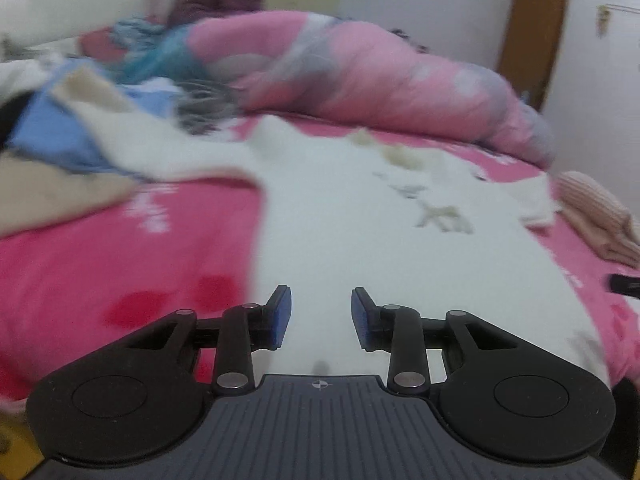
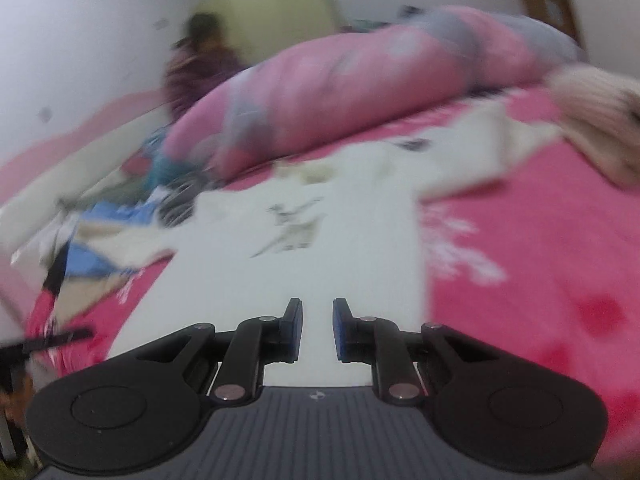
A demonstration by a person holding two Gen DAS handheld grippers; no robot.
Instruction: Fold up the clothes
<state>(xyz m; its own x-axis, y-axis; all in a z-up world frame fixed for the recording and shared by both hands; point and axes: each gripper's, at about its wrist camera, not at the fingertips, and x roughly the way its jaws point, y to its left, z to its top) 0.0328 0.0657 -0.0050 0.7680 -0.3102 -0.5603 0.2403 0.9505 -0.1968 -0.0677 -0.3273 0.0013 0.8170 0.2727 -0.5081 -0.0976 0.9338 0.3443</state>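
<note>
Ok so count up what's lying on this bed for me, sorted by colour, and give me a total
White: 1, the white garment spread flat on the pink sheet
Blue: 1, a blue cloth in the heap of clothes
Beige: 1, a beige cloth in the same heap
Light pink: 1, the folded knit at the far edge
Pink and grey: 1, the rolled quilt
Total: 5; the blurred heap may hold more.

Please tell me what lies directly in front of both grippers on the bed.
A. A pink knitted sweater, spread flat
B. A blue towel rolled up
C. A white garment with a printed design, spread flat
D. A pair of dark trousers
C: past the open, empty left gripper and right gripper, the white garment lies spread on the pink bedsheet, its blurred print visible in both wrist views.
</note>
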